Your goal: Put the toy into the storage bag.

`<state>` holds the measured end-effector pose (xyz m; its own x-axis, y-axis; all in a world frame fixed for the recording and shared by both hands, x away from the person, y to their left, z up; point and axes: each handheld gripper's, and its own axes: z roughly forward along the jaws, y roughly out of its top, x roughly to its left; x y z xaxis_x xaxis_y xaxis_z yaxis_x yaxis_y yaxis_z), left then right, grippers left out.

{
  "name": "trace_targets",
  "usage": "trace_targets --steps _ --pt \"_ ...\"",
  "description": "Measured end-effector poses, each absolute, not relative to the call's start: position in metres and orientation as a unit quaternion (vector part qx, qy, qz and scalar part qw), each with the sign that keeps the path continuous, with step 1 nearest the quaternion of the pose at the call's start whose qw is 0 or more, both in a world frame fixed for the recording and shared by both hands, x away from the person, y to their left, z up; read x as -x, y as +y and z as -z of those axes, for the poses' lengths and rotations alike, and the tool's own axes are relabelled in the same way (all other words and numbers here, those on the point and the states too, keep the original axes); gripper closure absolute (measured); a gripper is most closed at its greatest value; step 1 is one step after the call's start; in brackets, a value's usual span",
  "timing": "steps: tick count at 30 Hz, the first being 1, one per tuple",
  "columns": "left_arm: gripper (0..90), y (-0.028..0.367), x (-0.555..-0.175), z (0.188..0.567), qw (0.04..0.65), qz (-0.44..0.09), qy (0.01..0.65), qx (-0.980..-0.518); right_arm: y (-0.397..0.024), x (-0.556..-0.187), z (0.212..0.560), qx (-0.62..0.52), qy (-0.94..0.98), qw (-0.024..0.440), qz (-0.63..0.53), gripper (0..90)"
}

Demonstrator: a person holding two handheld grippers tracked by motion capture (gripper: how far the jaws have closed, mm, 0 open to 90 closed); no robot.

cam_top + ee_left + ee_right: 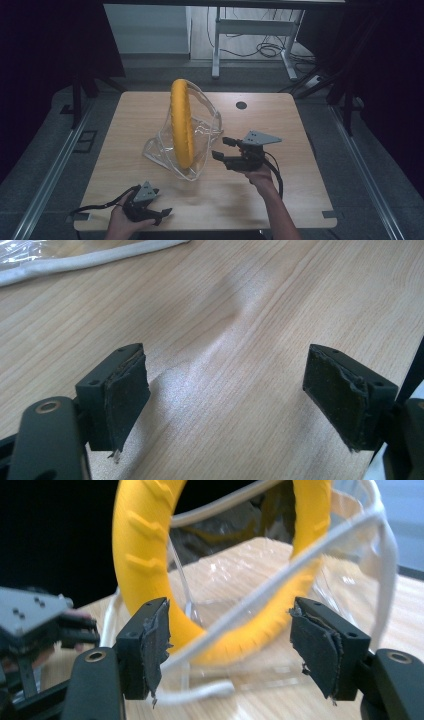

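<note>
My right gripper gapes empty beside the clear bag mid-table; its white rim crosses my jaws. The yellow ring stands upright, seemingly inside. My left gripper idles open, well apart.

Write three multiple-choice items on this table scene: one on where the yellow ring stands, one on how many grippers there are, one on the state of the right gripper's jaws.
1. Where is the yellow ring?
A. Upright inside the clear plastic bag
B. Flat on the table's right edge
C. Held up by the left gripper

2. How many grippers are over the table?
A. One
B. Two
C. Three

3. How do the right gripper's jaws stand?
A. Shut tight on nothing
B. Clamped on the ring
C. Open, facing the ring and bag

Answers: 1 A, the ring stands on edge with the bag's film and white rim around it. 2 B, each hand holds one. 3 C, its pads stand apart, nothing pressed between them.
</note>
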<state>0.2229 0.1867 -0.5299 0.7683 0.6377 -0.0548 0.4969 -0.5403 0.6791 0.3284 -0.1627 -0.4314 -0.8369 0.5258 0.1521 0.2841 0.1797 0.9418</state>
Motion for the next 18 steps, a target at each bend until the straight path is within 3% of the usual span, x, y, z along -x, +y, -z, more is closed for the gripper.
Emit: trace_targets --steps 10,18 --pt "18.3 0.187 -0.223 0.529 0.353 -0.101 0.329 -0.87 -0.196 -0.319 0.462 -0.297 0.769 0.109 -0.555 32.6" --pt "18.3 0.187 -0.224 0.529 0.355 -0.102 0.331 -0.868 -0.199 -0.317 0.465 -0.299 0.77 0.111 -0.553 32.5"
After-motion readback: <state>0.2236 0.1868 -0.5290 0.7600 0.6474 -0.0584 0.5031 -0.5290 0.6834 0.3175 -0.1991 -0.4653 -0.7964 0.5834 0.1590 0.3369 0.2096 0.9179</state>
